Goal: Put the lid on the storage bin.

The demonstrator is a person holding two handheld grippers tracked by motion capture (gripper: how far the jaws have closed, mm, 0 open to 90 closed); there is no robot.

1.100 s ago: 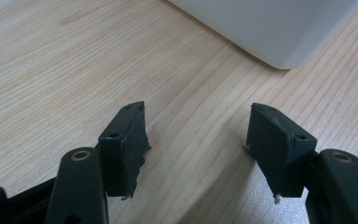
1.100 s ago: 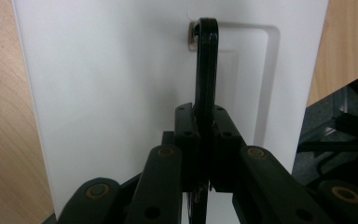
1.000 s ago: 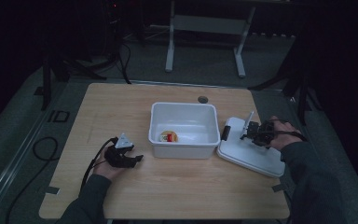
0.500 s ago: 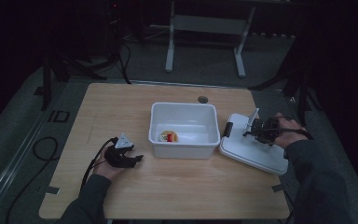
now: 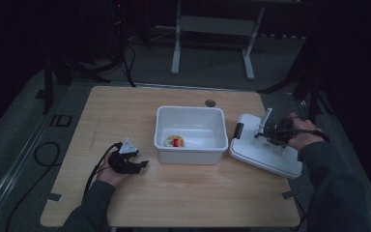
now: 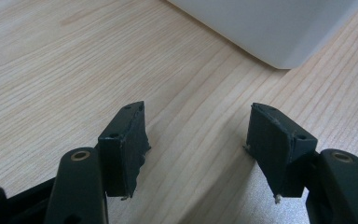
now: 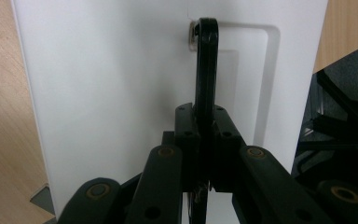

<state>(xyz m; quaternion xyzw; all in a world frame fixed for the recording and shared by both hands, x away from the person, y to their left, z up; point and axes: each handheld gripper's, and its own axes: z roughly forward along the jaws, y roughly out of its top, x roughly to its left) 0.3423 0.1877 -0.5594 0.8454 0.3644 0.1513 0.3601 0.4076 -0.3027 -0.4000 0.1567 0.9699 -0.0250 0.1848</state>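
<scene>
A white bin [image 5: 191,157] stands mid-table with a small yellow and red item [image 5: 175,141] inside it. To its right lies a white lid [image 5: 265,154], whose flat face [image 7: 112,84] takes up most of the right gripper view. My right gripper [image 5: 266,130] is over the lid, its jaws [image 7: 206,116] shut on the lid's thin black handle [image 7: 206,70], which stands upright between them. My left gripper [image 5: 137,163] rests low on the wood to the left of the bin. It is open [image 6: 198,135], with nothing between its jaws, and a corner of the bin [image 6: 270,28] lies just ahead.
A small dark round disc [image 5: 210,102] lies on the table [image 5: 125,111] behind the bin. A black latch [image 5: 238,131] sits on the lid's left edge. A cable [image 5: 94,174] trails from the left gripper. The lid overhangs the table's right edge.
My right gripper has risen a little and shifted right while keeping hold of the lid's handle. The left gripper has stayed where it was.
</scene>
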